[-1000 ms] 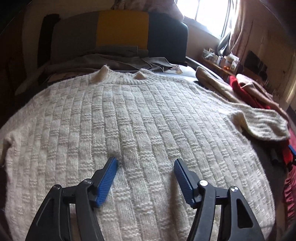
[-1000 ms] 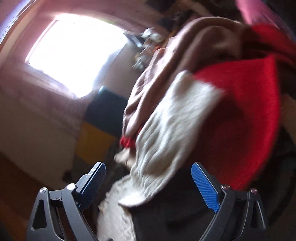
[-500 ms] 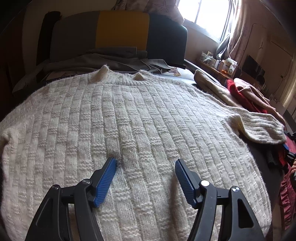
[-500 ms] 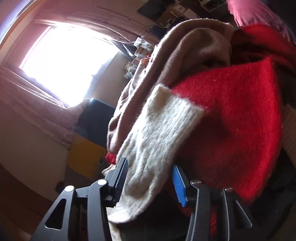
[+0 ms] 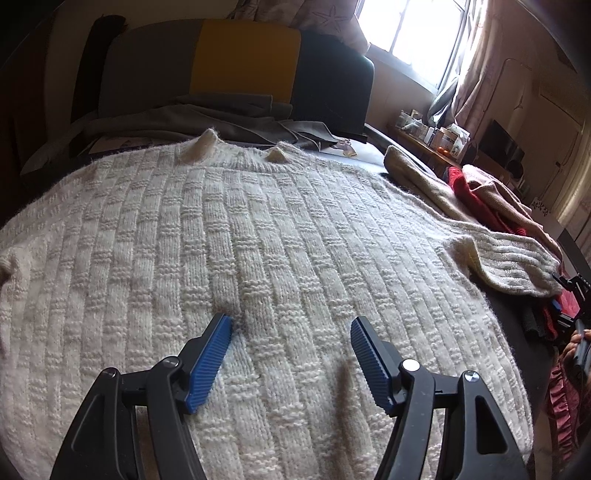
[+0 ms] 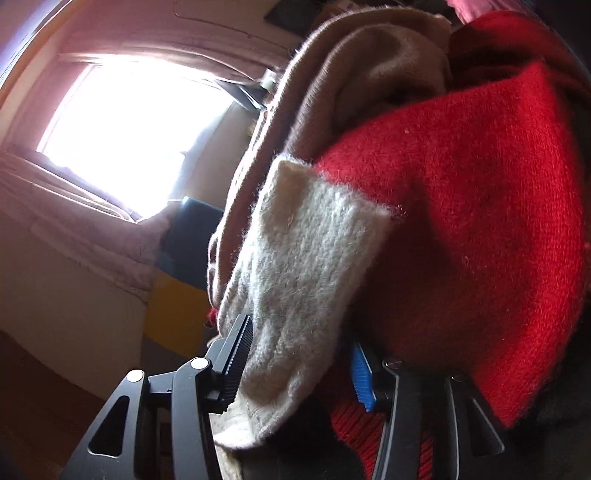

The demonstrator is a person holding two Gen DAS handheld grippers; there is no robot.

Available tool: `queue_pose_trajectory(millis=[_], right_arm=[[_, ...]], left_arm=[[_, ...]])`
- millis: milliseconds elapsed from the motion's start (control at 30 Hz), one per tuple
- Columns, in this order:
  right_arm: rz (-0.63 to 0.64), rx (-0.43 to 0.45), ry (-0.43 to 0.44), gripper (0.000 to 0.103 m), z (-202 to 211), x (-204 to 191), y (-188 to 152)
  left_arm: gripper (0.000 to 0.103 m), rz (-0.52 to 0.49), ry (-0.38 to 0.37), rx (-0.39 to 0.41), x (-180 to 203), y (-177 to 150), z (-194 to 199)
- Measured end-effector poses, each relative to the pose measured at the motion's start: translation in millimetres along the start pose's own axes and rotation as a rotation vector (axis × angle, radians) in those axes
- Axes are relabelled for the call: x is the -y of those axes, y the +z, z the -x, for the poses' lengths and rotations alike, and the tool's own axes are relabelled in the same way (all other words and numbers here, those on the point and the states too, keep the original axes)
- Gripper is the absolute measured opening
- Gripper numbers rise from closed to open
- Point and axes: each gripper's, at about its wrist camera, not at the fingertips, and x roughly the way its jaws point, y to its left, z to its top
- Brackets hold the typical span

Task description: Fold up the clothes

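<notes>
Bedroom, bright window (image 5: 410, 29) behind grey-yellow-teal cushion (image 5: 236, 70) at bed head. Cream basket-weave knit sweater (image 5: 258, 236) spread flat across bed, collar toward cushion. Left gripper (image 5: 290, 354) over lower body of sweater, jaws spread, nothing between. Right gripper (image 6: 301, 363) pinching cream ribbed sleeve cuff (image 6: 306, 266); cuff lies against red knit garment (image 6: 480, 221), beige knit garment (image 6: 369, 62) beyond.

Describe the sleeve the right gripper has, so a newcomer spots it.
Start at the big cream basket-weave knit sweater spread flat. Follow its far-right edge to the ribbed cream sleeve cuff, between the right gripper fingers. It lies against a red knit garment and beige one.
</notes>
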Motion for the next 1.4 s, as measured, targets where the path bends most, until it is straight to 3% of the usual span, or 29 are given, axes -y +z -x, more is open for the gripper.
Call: queue_pose_trajectory(millis=[67,133,300,433,667,933,1000,1100,1167,1200,1300,1333,1400], right_arm=[[-0.014,0.014,-0.022,0.023,3.7,-3.7,3.0],[0.044,0.039,-0.049,0.015,8.9,-15.8,3.0],[0.256,0.032,-0.096,0.012,6.0,-65.0,-3.1],[0.377,-0.055,-0.023,0.012,-18.4,-108.6,-24.9],[0.545,-0.316,0.121,0.011,-97.0,-184.4,-127.2],[0.686,-0.631,0.073,0.008,-172.0,-201.1,-271.5],[0.7,-0.656,0.086,0.01,-163.5,-195.9,-290.5],[0.739,-0.62,0.138,0.014,-131.0,-197.2,-298.4],[0.832,-0.586,0.105,0.042,-111.2,-193.5,-304.8],[0.883,-0.566,0.078,0.049,-103.3,-191.4,-308.0],[0.977,-0.558,-0.002,0.058,-98.4,-177.7,-318.2],[1.003,-0.561,-0.029,0.067,-100.4,-168.3,-324.7],[1.021,-0.543,-0.013,0.069,-94.8,-162.5,-328.2]], left_arm=[[0.069,-0.001,-0.001,0.0,-0.5,0.2,-0.3],[0.069,-0.002,-0.001,-0.001,-0.6,0.2,-0.1],[0.068,-0.009,0.005,-0.003,-0.1,0.6,-0.6],[0.069,-0.011,0.003,-0.004,-0.8,0.8,-0.6],[0.069,-0.009,-0.004,-0.004,-1.6,0.9,-0.3],[0.069,0.01,-0.025,-0.006,-4.1,0.8,1.3],[0.069,0.034,-0.07,-0.024,-2.4,6.8,-0.9],[0.067,0.089,-0.174,-0.068,3.5,21.9,-7.4],[0.067,0.125,-0.243,-0.098,7.4,32.0,-11.8],[0.067,0.144,-0.278,-0.112,9.4,37.1,-13.9],[0.067,0.198,-0.381,-0.157,15.3,52.2,-20.4],[0.067,0.214,-0.415,-0.174,17.8,57.5,-23.7],[0.067,0.219,-0.435,-0.221,28.1,68.3,-41.7]])
